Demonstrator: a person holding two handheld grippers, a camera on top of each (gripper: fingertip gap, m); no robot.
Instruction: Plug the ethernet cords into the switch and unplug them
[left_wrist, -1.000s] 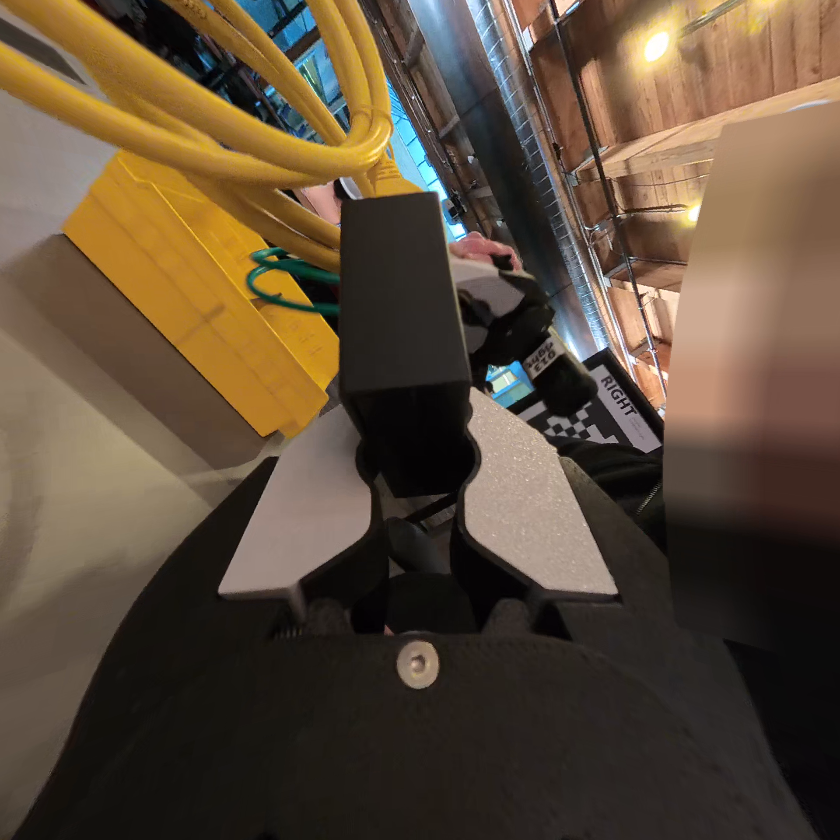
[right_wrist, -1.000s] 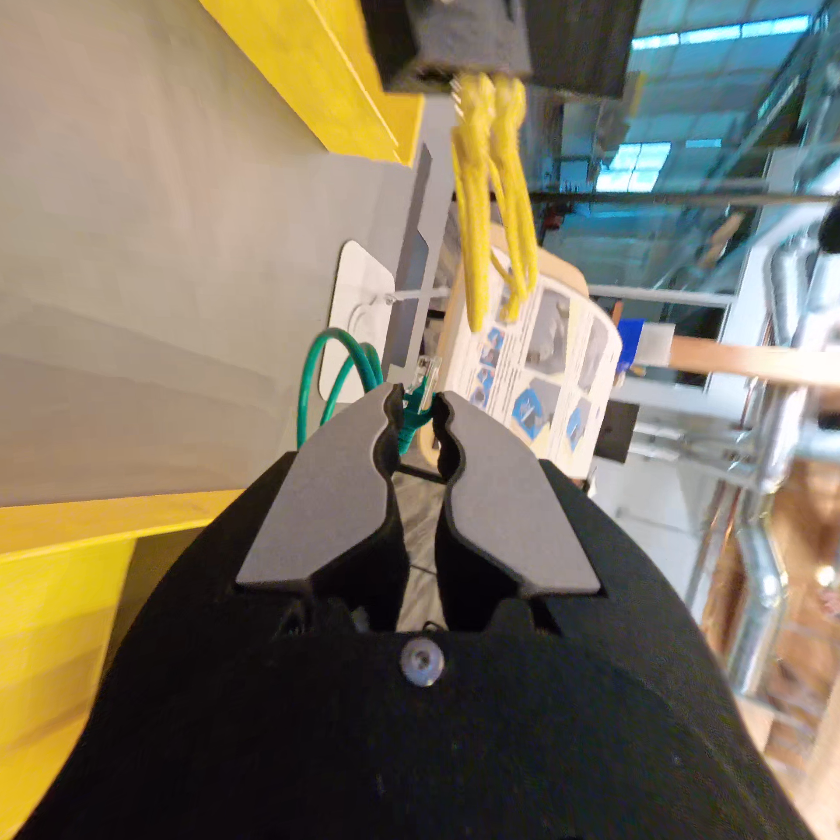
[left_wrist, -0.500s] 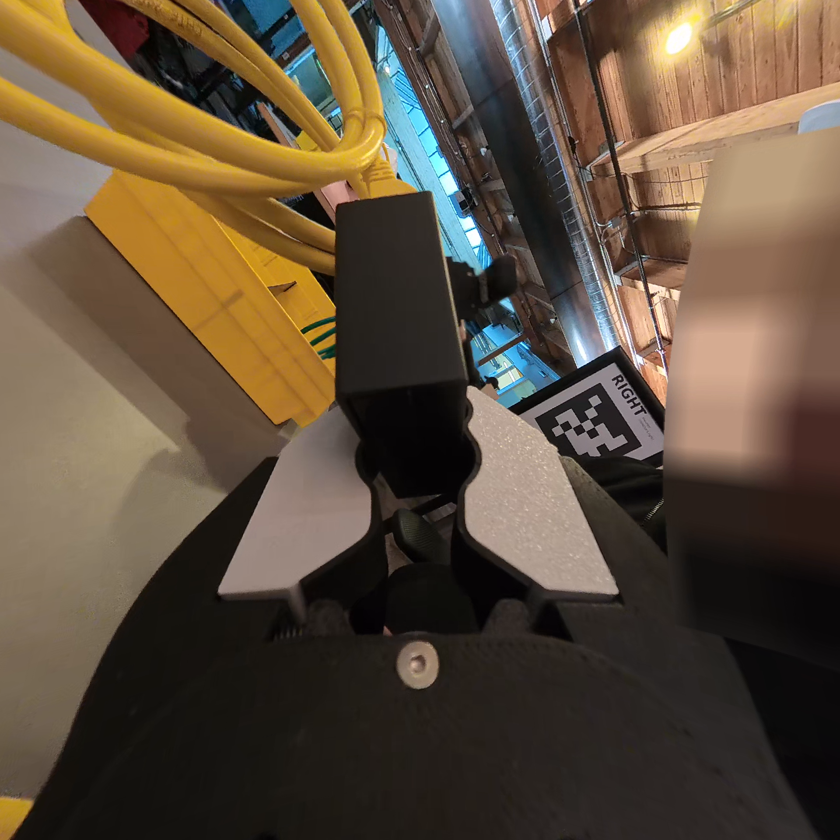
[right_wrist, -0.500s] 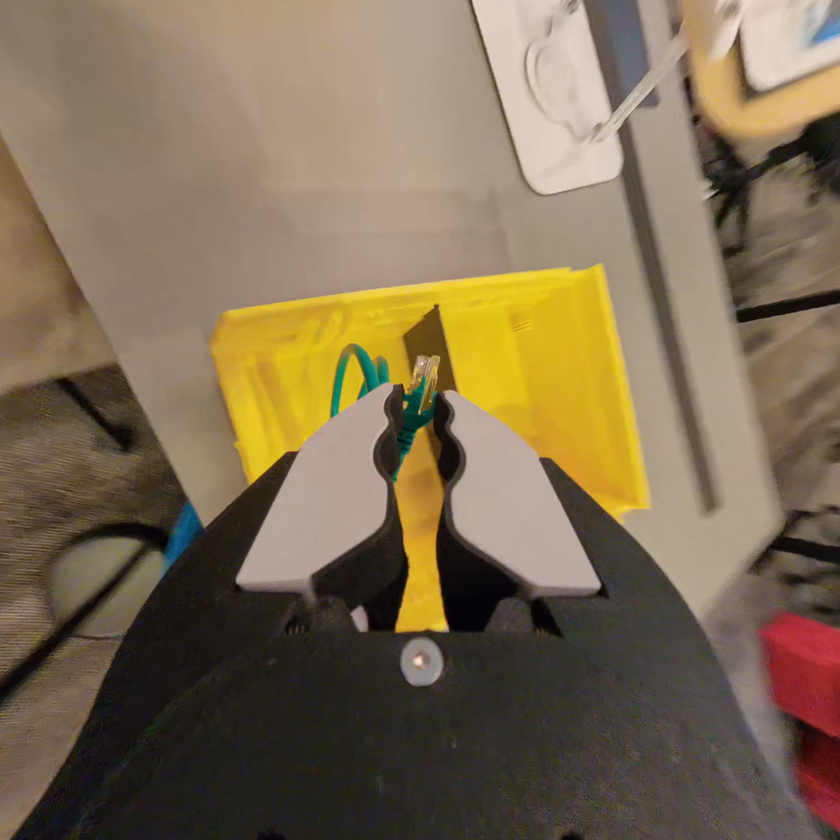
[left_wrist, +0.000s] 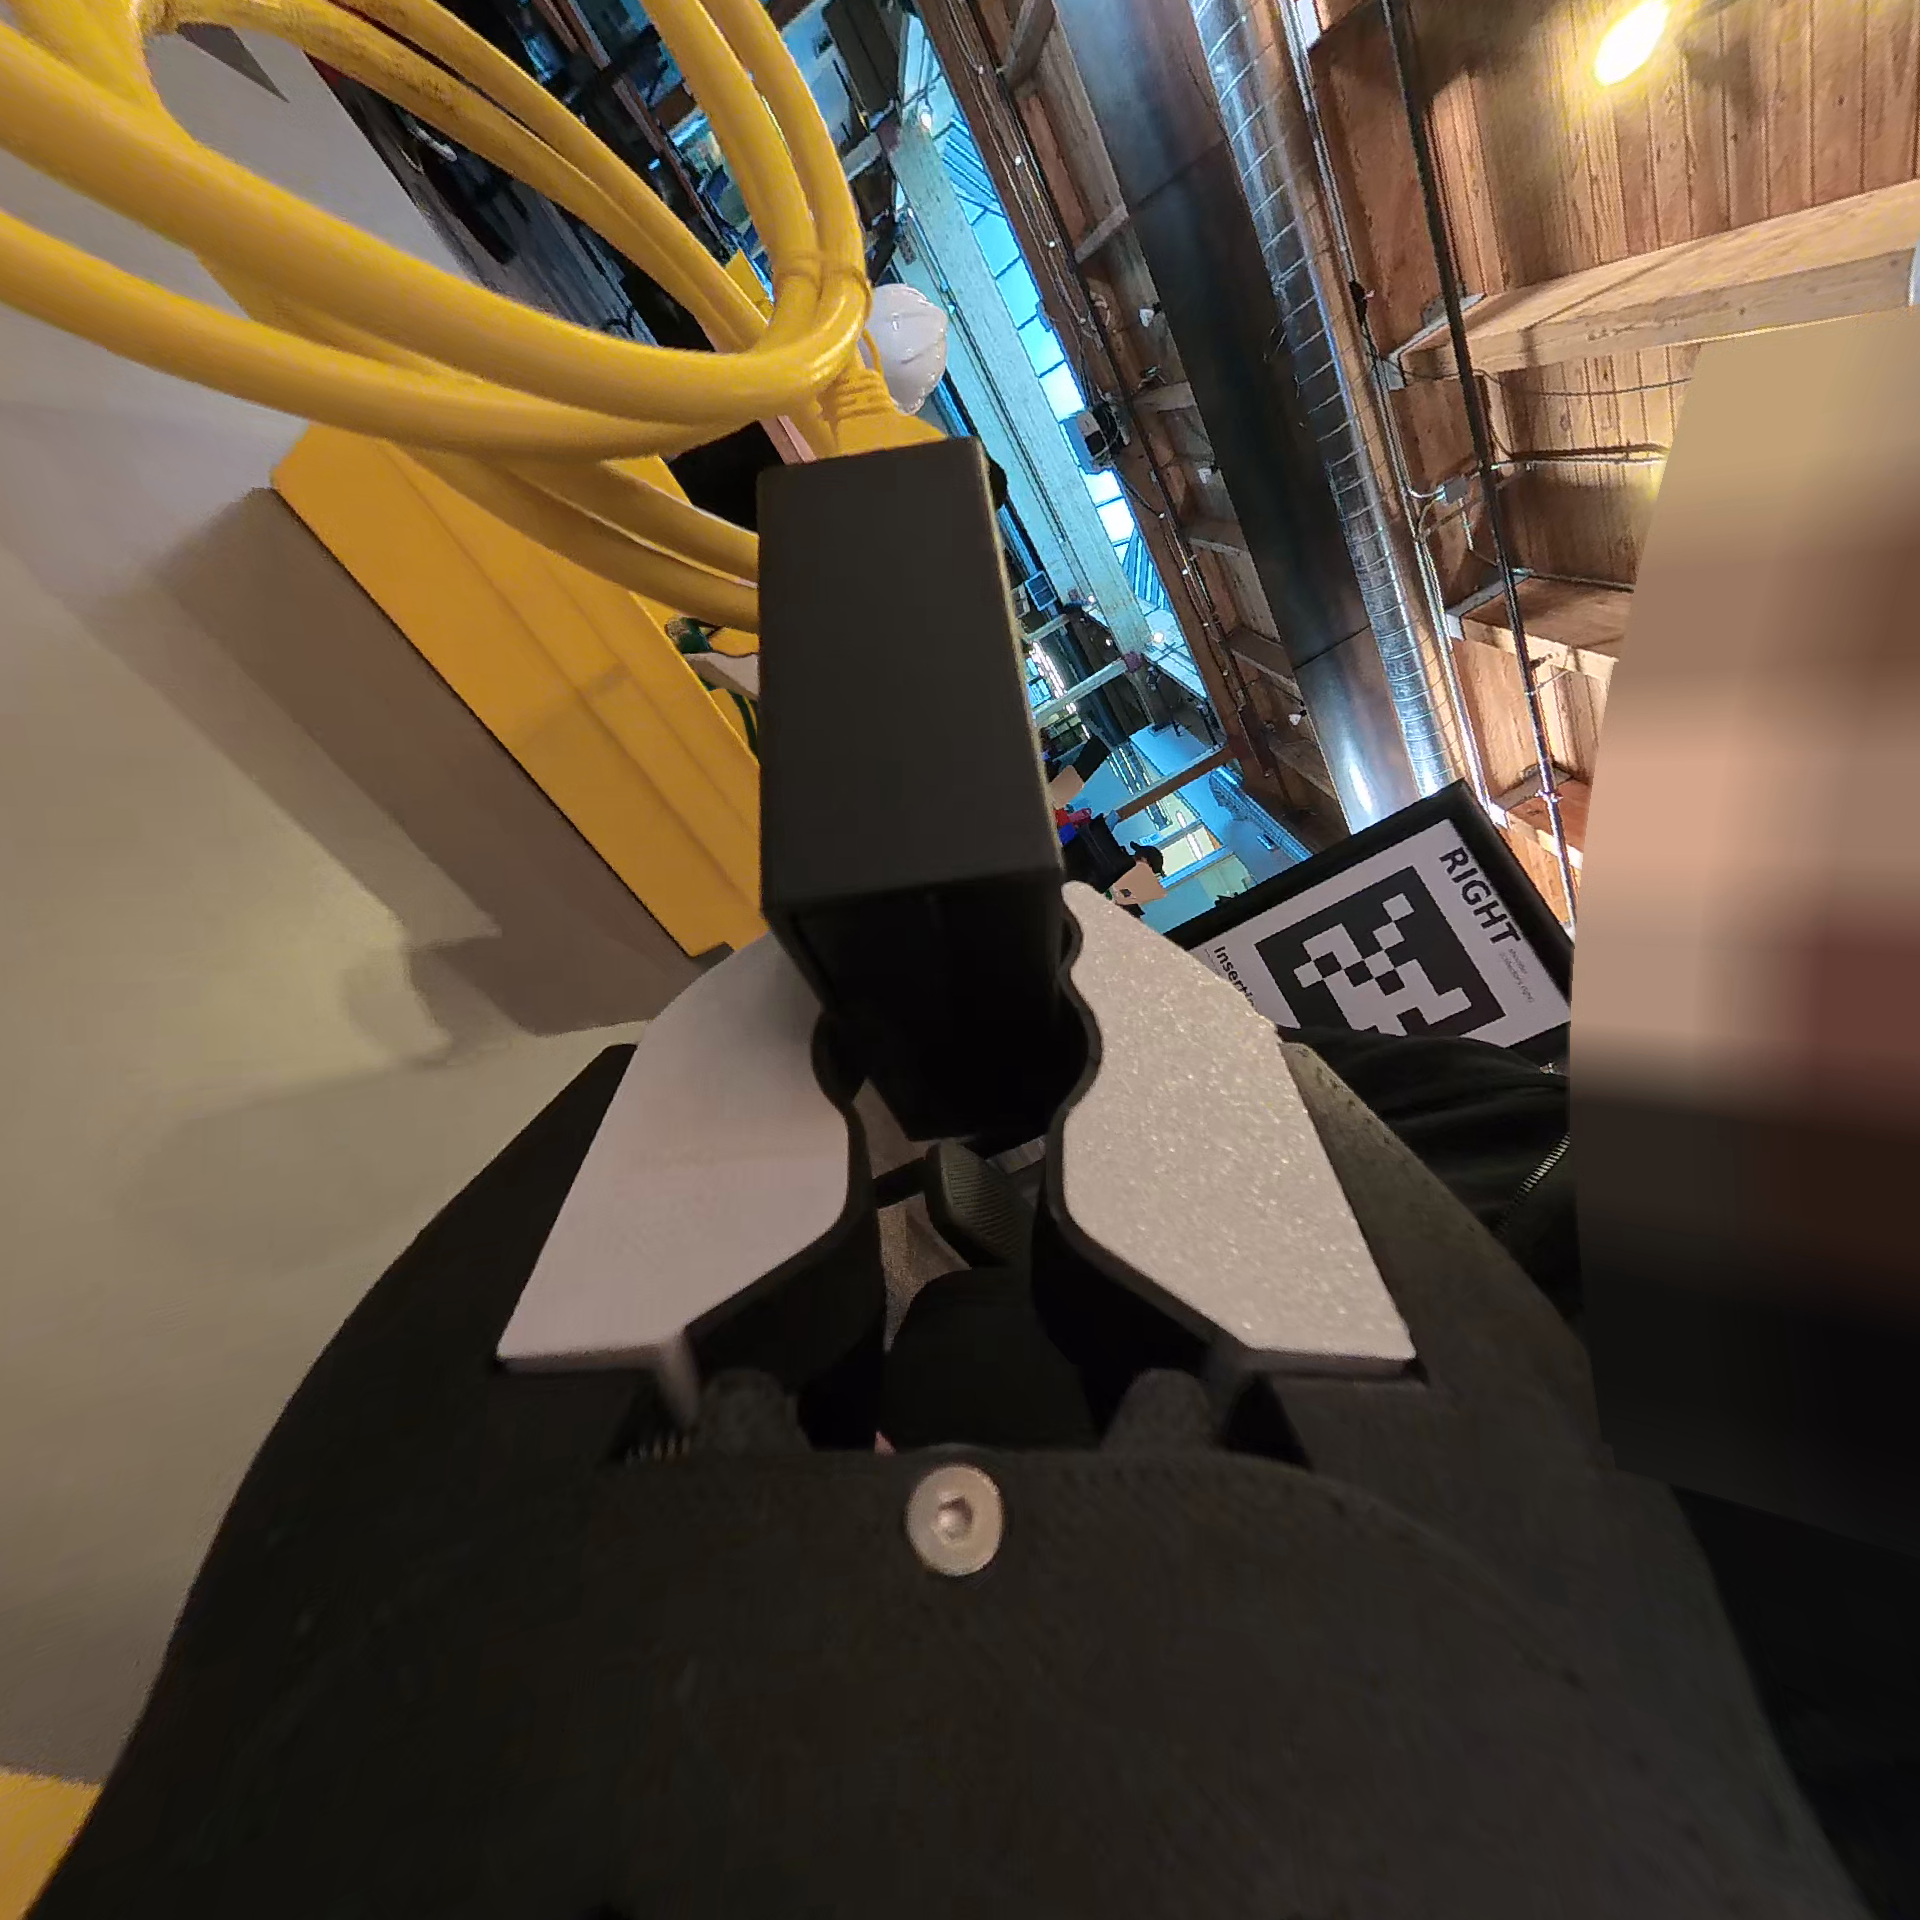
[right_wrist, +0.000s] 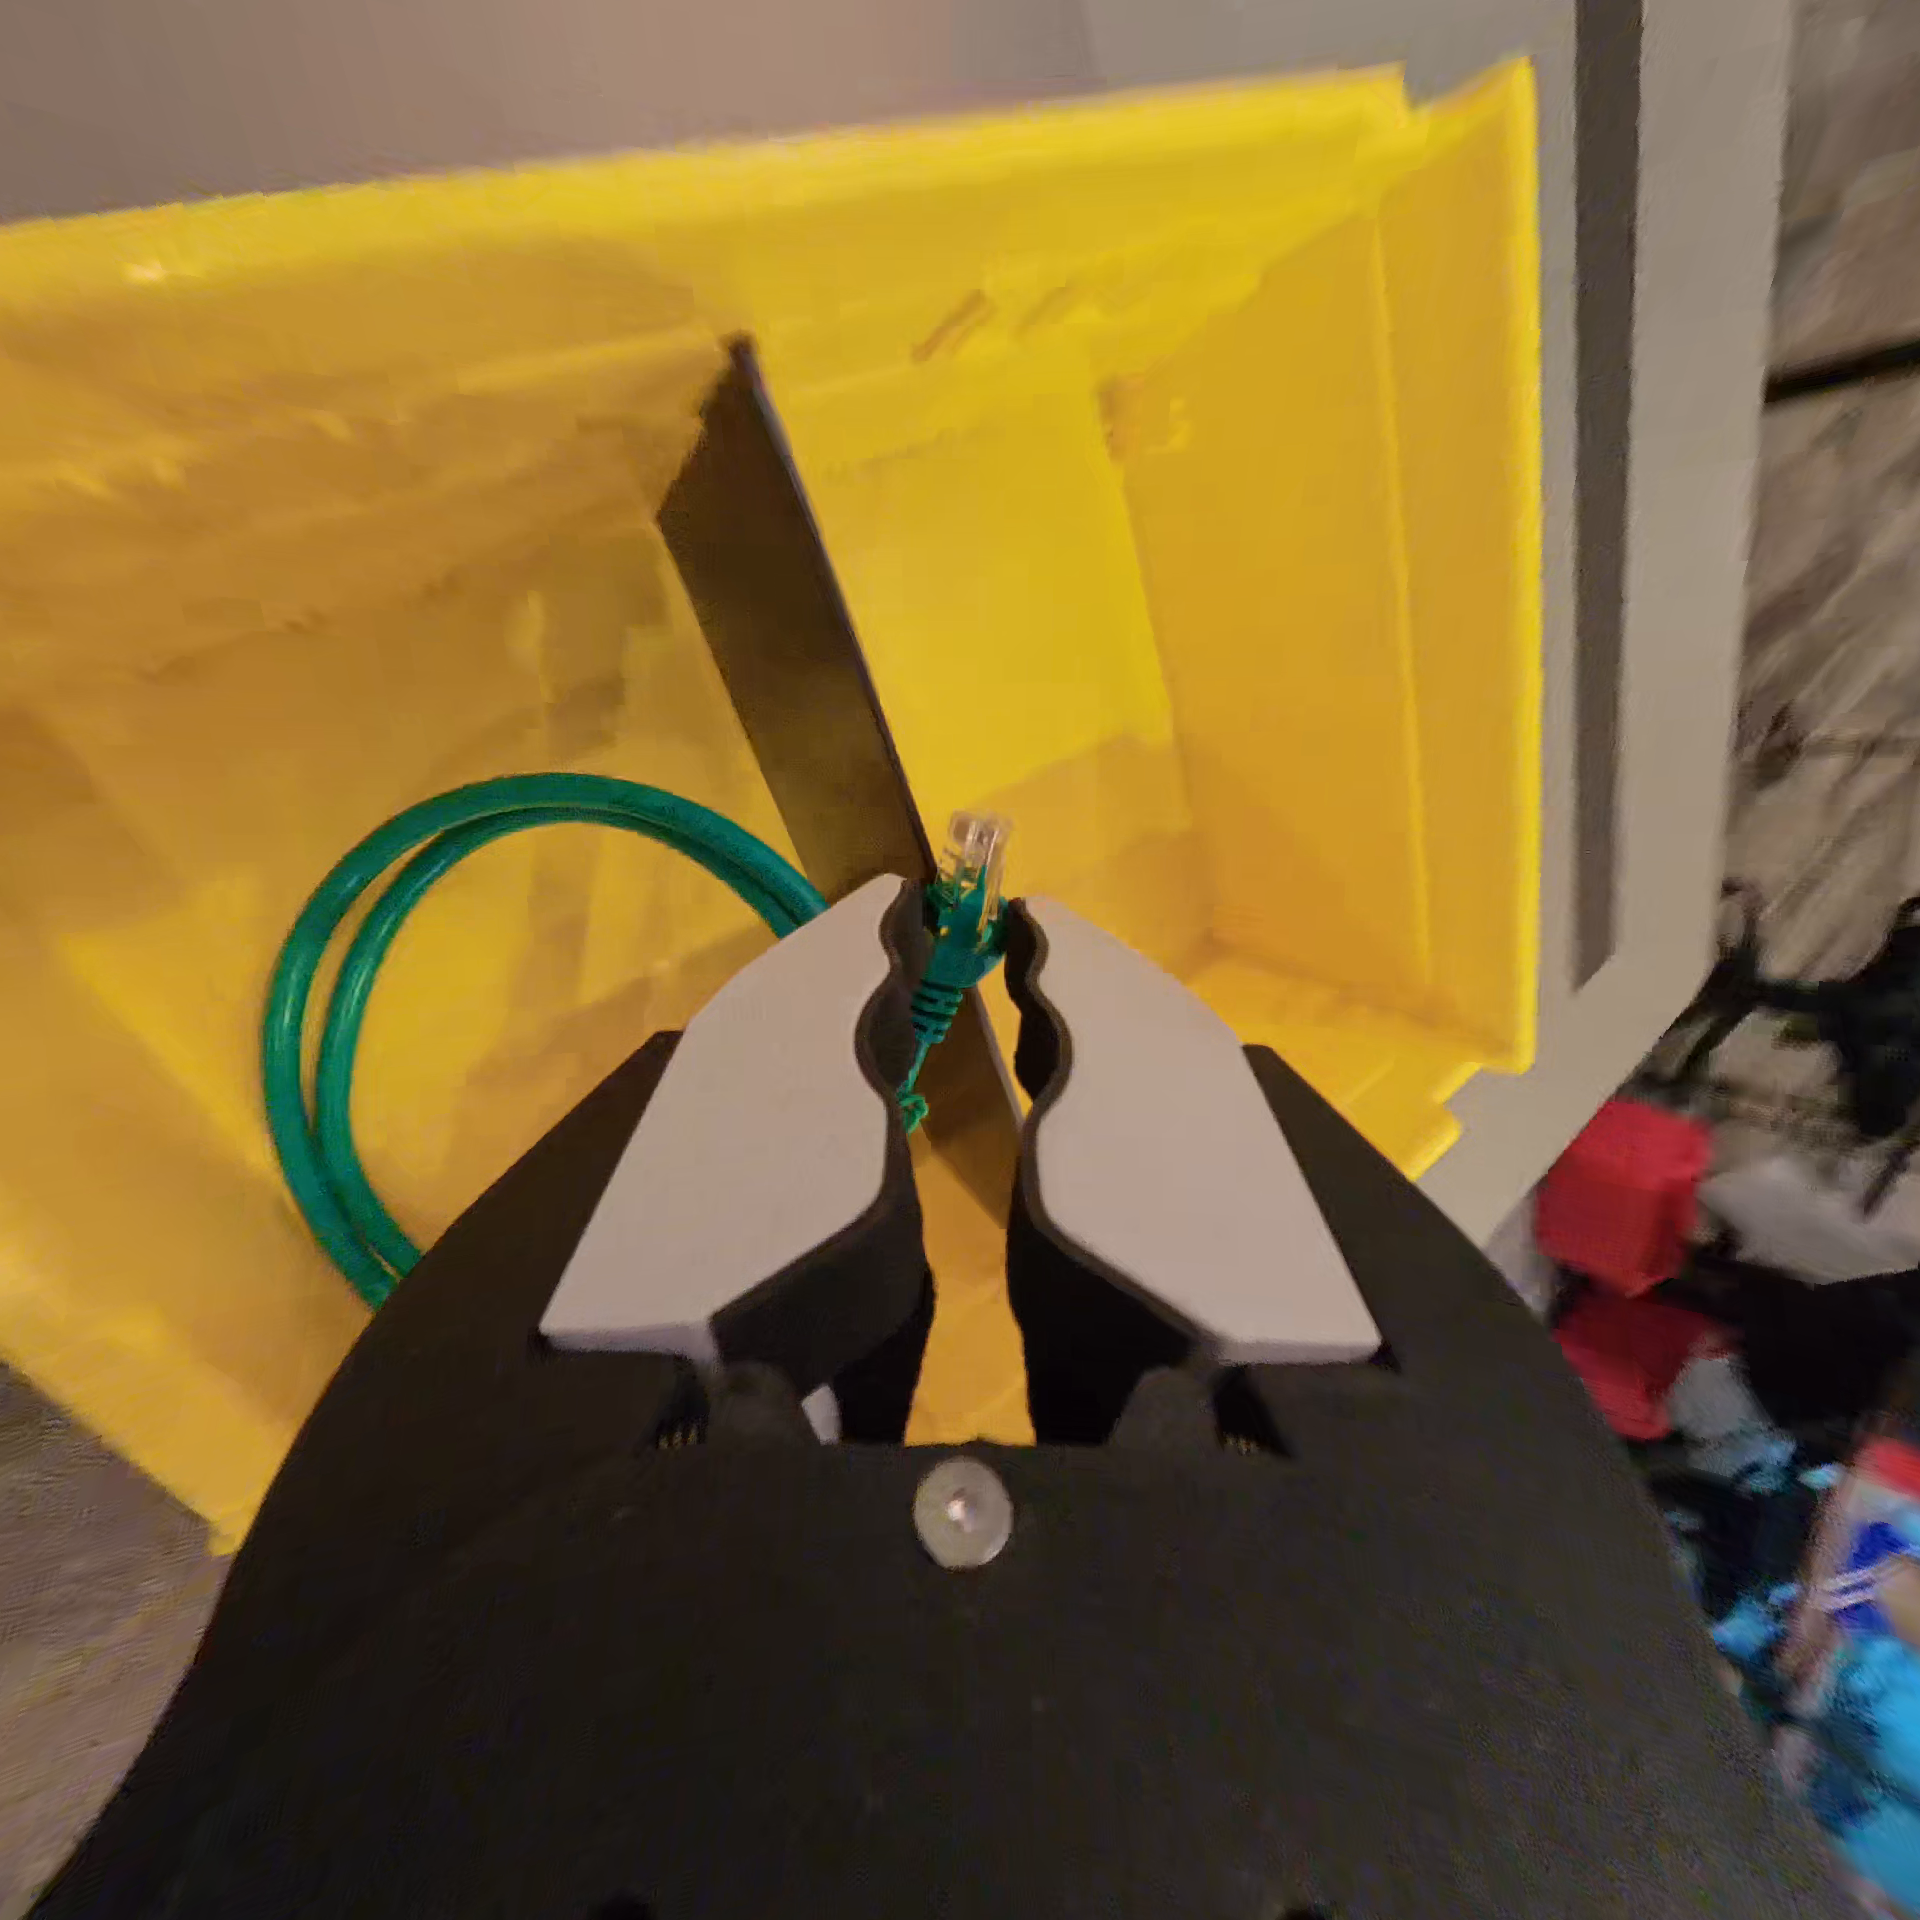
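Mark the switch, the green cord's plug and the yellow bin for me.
switch (left_wrist: 888, 675): left wrist view, its long black side.
green cord's plug (right_wrist: 975, 844): right wrist view, clear tip.
yellow bin (right_wrist: 1288, 582): right wrist view, inner wall.

We watch the right gripper (right_wrist: 954, 925) swing away from the switch (left_wrist: 894, 717) and down over the yellow bin (right_wrist: 1299, 644), whose black divider (right_wrist: 790, 665) now runs toward 11 o'clock, filling our view.
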